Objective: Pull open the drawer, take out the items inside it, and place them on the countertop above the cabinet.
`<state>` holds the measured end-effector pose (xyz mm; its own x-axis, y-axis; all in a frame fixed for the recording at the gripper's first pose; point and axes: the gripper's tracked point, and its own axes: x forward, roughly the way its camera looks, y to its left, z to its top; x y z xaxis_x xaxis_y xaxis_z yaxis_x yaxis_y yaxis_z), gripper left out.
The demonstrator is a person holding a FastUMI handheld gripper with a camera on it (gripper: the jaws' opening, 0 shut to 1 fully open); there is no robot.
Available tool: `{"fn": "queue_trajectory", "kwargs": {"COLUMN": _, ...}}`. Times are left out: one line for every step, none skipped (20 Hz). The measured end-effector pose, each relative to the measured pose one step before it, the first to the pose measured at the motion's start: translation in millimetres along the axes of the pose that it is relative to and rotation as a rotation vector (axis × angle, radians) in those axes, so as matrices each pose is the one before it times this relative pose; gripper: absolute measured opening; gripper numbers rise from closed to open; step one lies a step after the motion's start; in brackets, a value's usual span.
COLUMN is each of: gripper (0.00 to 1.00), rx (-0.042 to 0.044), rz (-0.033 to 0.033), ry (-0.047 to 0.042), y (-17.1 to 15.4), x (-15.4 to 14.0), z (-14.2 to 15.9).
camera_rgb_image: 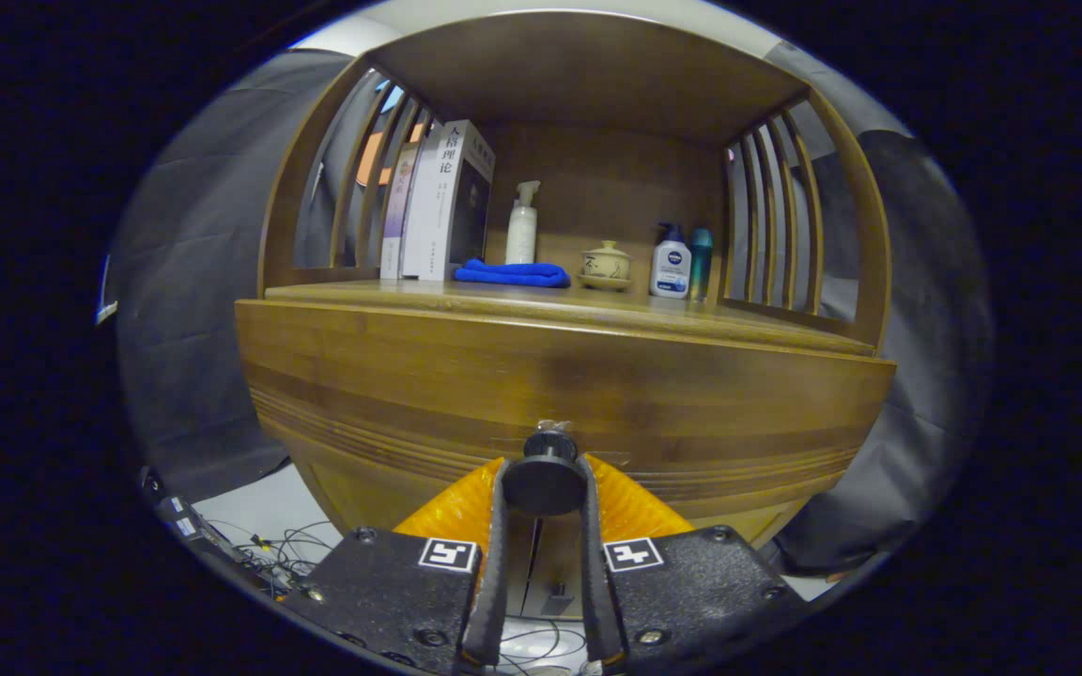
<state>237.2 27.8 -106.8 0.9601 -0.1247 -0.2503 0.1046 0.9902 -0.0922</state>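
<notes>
The wooden cabinet's drawer front (560,376) spans the view just below the countertop (541,302). A round dark knob (544,479) sticks out from the middle of the drawer front. My gripper (543,483) is shut on that knob, one finger pressing each side of it. The inside of the drawer is hidden, so its contents cannot be seen.
On the countertop stand upright books (442,202), a white spray bottle (522,225), a folded blue cloth (515,274), a small lidded ceramic cup (606,263), a white pump bottle (671,263) and a teal bottle (701,263). Slatted wooden sides flank the shelf. Cables (269,549) lie on the floor at lower left.
</notes>
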Motion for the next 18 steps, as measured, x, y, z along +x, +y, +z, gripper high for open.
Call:
{"fn": "queue_trajectory", "kwargs": {"gripper": 0.36, "rx": 0.00104, "rz": -0.00003, "ry": -0.00257, "y": 0.68, "x": -5.93, "z": -1.33}}
{"fn": "queue_trajectory", "kwargs": {"gripper": 0.36, "rx": 0.00512, "rz": 0.00146, "ry": -0.00182, "y": 1.17, "x": -5.95, "z": -1.33}}
{"fn": "queue_trajectory", "kwargs": {"gripper": 0.36, "rx": 0.00811, "rz": 0.00153, "ry": -0.00188, "y": 1.00, "x": -6.83, "z": -1.57}}
{"fn": "queue_trajectory", "kwargs": {"gripper": 0.36, "rx": 0.00509, "rz": 0.00223, "ry": -0.00227, "y": -0.05, "x": -6.66, "z": -1.80}}
{"fn": "queue_trajectory", "kwargs": {"gripper": 0.36, "rx": 0.00455, "rz": 0.00175, "ry": -0.00358, "y": 0.51, "x": -6.99, "z": -1.70}}
{"fn": "queue_trajectory", "kwargs": {"gripper": 0.36, "rx": -0.00361, "rz": 0.00056, "ry": -0.00299, "y": 0.27, "x": -6.82, "z": -2.38}}
{"fn": "queue_trajectory", "kwargs": {"gripper": 0.36, "rx": -0.00415, "rz": -0.00093, "ry": -0.00364, "y": 0.04, "x": -6.23, "z": -0.36}}
{"fn": "queue_trajectory", "kwargs": {"gripper": 0.36, "rx": 0.00085, "rz": 0.00126, "ry": -0.00318, "y": 1.29, "x": -5.74, "z": -1.97}}
{"fn": "queue_trajectory", "kwargs": {"gripper": 0.35, "rx": 0.00354, "rz": 0.00235, "ry": -0.00306, "y": 1.08, "x": -7.15, "z": -2.25}}
{"fn": "queue_trajectory", "kwargs": {"gripper": 0.35, "rx": 0.00204, "rz": 0.00176, "ry": -0.00214, "y": -0.09, "x": -6.90, "z": -1.60}}
{"fn": "queue_trajectory", "kwargs": {"gripper": 0.35, "rx": 0.00003, "rz": 0.00144, "ry": -0.00164, "y": 0.13, "x": -6.45, "z": -1.09}}
{"fn": "queue_trajectory", "kwargs": {"gripper": 0.36, "rx": 0.00231, "rz": 0.00270, "ry": -0.00003, "y": 0.78, "x": -5.91, "z": -2.08}}
{"fn": "queue_trajectory", "kwargs": {"gripper": 0.35, "rx": 0.00516, "rz": 0.00215, "ry": 0.00054, "y": -0.04, "x": -5.93, "z": -1.41}}
{"fn": "queue_trajectory", "kwargs": {"gripper": 0.35, "rx": 0.00692, "rz": 0.00196, "ry": 0.00053, "y": 1.15, "x": -6.11, "z": -1.84}}
{"fn": "queue_trajectory", "kwargs": {"gripper": 0.35, "rx": 0.00322, "rz": 0.00205, "ry": -0.00163, "y": 0.66, "x": -6.39, "z": -1.29}}
{"fn": "queue_trajectory", "kwargs": {"gripper": 0.35, "rx": -0.00092, "rz": 0.00059, "ry": 0.00032, "y": 0.16, "x": -5.82, "z": -2.20}}
{"fn": "queue_trajectory", "kwargs": {"gripper": 0.35, "rx": -0.00108, "rz": 0.00012, "ry": 0.00028, "y": -0.47, "x": -4.48, "z": -1.83}}
{"fn": "queue_trajectory", "kwargs": {"gripper": 0.35, "rx": 0.00563, "rz": 0.00133, "ry": 0.00040, "y": -0.16, "x": -5.43, "z": -3.09}}
